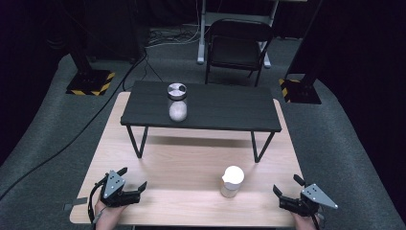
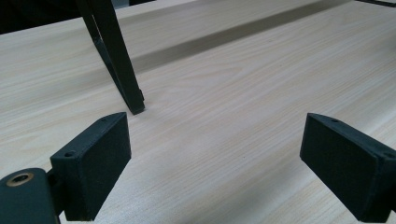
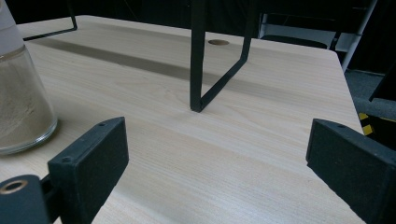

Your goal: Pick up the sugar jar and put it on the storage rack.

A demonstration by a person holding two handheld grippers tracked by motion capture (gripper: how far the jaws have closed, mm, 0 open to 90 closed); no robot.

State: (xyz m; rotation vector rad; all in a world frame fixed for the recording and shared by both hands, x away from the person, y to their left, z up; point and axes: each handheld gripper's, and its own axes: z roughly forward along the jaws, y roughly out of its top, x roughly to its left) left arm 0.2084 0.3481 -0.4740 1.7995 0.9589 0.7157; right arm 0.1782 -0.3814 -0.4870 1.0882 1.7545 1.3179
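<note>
A glass jar with a silver lid (image 1: 177,102) holds pale powder and stands on a black raised shelf (image 1: 215,109) at the back of the wooden table (image 1: 191,163). A second glass container with a white top (image 1: 231,181) (image 3: 18,107), also part full of tan powder, stands on the table near the front, right of centre. My left gripper (image 1: 131,178) (image 2: 215,158) rests open at the front left, nothing between its jaws. My right gripper (image 1: 287,184) (image 3: 217,168) rests open at the front right, the white-topped container to its left.
The shelf stands on thin black wire legs (image 2: 116,60) (image 3: 205,65) across the table's middle. A black folding chair (image 1: 237,48) sits behind the table. Two stand bases with yellow-black tape (image 1: 90,82) (image 1: 299,90) flank the back, on grey carpet.
</note>
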